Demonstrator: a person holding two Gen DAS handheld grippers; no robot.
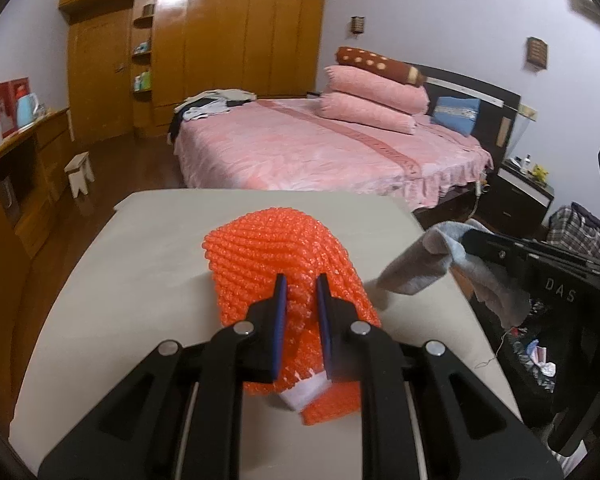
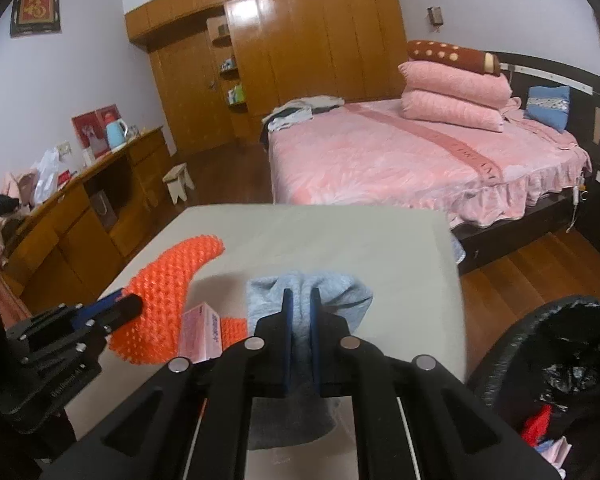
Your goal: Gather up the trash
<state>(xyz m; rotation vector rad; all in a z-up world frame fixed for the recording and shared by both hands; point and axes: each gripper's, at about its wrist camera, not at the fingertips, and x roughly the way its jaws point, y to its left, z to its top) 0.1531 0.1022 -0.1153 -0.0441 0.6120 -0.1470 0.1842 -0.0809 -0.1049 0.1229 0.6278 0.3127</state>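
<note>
Left gripper point(image 1: 302, 292): jaws nearly together, pinching the orange bubble-wrap sheet point(image 1: 276, 264). Sheet is knobbly, glossy plastic, arched into a hump over the counter point(image 1: 140, 264); its near end hangs between the black fingers w/ a white strip showing underneath. In the right wrist view the same sheet point(image 2: 160, 280) curls to a pointed tip, held by the left gripper point(image 2: 126, 304) from the side.

Right gripper point(image 2: 301, 300): jaws pressed together on the grey cloth point(image 2: 308, 292). Cloth is soft, fuzzy knit, bunched above the blue pads and drooping below them; lower edge cut off by the gripper body. From the left wrist view the cloth point(image 1: 428, 260) is lifted at the counter's right edge, right gripper point(image 1: 468, 242) partly out of frame.

Pink cardboard box point(image 2: 202, 334): flat on the counter point(image 2: 340, 240), just beside the sheet, print too blurred to read, near end hidden.

Bin point(image 2: 540, 344): black crinkled liner, right of the counter, contents hard to make out.
</note>
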